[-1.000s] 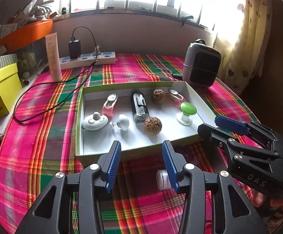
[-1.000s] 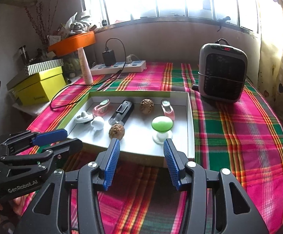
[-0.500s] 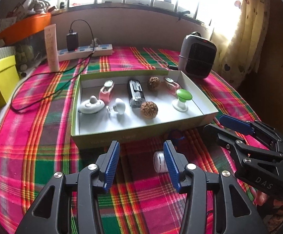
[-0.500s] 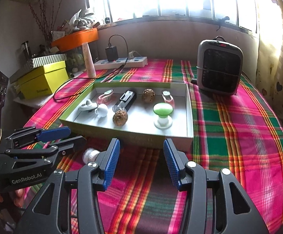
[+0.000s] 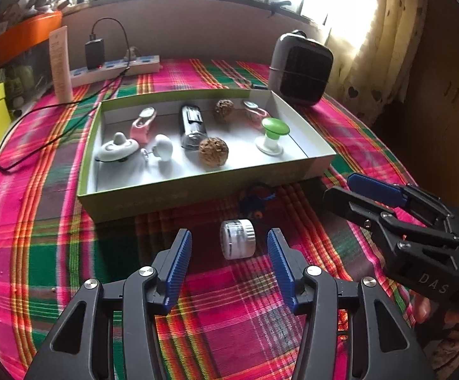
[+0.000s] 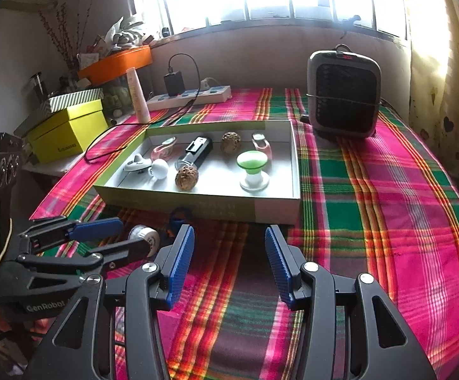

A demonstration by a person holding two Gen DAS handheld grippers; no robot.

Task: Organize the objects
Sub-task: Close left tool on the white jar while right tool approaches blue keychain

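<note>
Left wrist: small white cylindrical jar [image 5: 237,243] on side, transparent middle band.

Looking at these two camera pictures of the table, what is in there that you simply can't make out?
- Dark blue object by the box: shadowed in the left view, partly behind the right gripper's finger in the right view; can't identify it.
- White jar: right view, half hidden by the left gripper.
- Items on the orange shelf: both views, too small and backlit.
- Heater display: too small to read.
</note>
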